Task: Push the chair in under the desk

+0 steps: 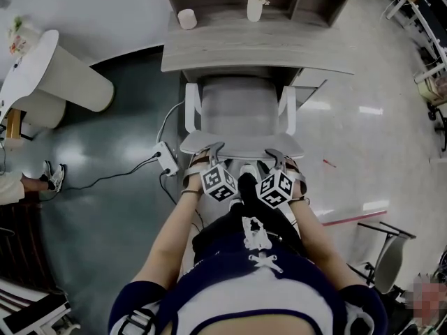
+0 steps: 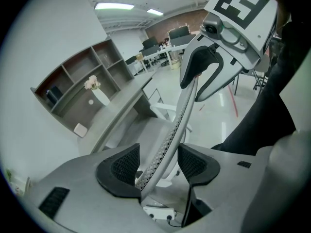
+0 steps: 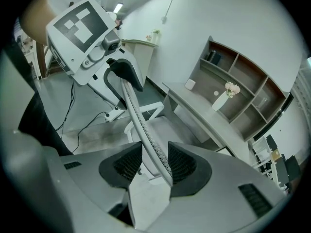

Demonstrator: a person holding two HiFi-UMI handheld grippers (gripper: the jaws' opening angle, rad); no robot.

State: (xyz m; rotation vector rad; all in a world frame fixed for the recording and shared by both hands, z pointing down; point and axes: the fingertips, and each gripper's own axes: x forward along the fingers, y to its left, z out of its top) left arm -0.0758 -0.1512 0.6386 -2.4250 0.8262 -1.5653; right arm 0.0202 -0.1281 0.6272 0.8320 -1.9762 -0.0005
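Head view: chair (image 1: 241, 110) sits centre frame. Its seat front is tucked just under the bench (image 1: 230, 54) edge at 12 o'clock, and its backrest rim (image 1: 241, 147) is toward 6, nearest the person. The chair's long axis runs 6–12, square to the bench front, so the push looks like a straight shove to 12 w/ no twist.

The left claw (image 1: 209, 152) straddles the rim at approx 7 o'clock of the seat, the right claw (image 1: 278, 157) at approx 5. Both are equally near, one each side of the centreline.

- **Left gripper view:** pads apart, mesh rim runs up btwn them w/ a gap showing, not clamped.
- **Right gripper view:** same, jaws wide, rim btwn them and close to one pad; can't tell if it touches.

Judgement: hooked over the rim like this, both claws can shove w/o squeezing, and even pressure L+R should stop the chair swinging. The armrests (image 1: 289, 110) are just short of the bench edge; can't tell from here whether they clear under the top. A power strip (image 1: 167, 158) + cable lies on the floor at 9 o'clock of the chair, near the base, so worth watching.
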